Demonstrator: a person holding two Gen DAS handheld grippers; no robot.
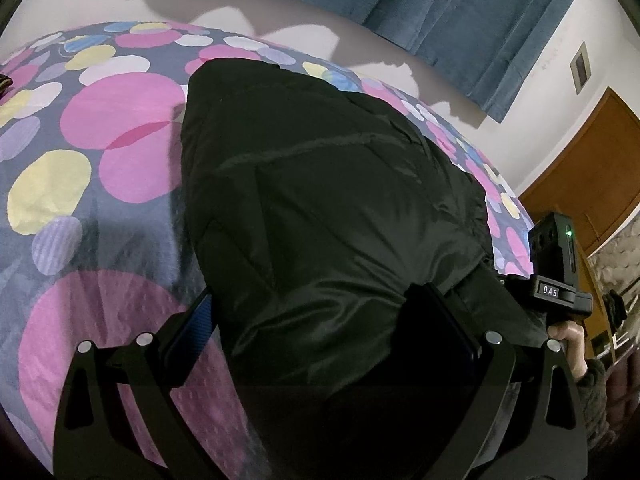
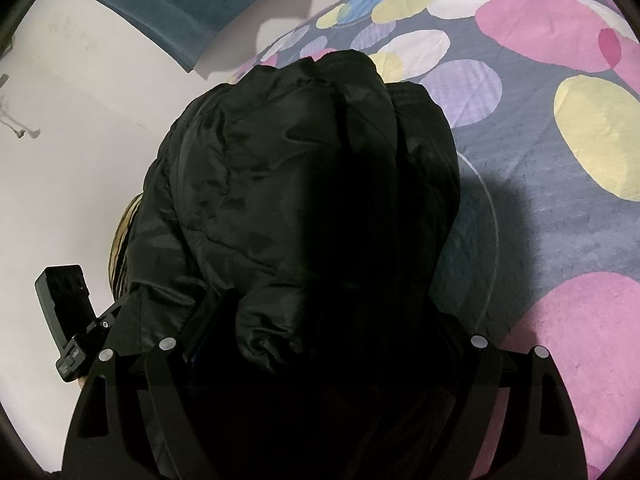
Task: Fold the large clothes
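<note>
Both wide-spread grippers, left gripper (image 1: pixel 316 320) and right gripper (image 2: pixel 332 320), straddle thick bunches of the black padded jacket (image 1: pixel 320 184) lying on the spotted bedspread (image 1: pixel 100 208); its slick, puffy fabric could slip free or spring unfolded.

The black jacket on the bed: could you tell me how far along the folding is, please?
Done: the black jacket already lies bunched into a narrow bundle on the spotted bedspread. In hand: its near end fills both the left gripper and the right gripper. Left: probably the final fold.
</note>
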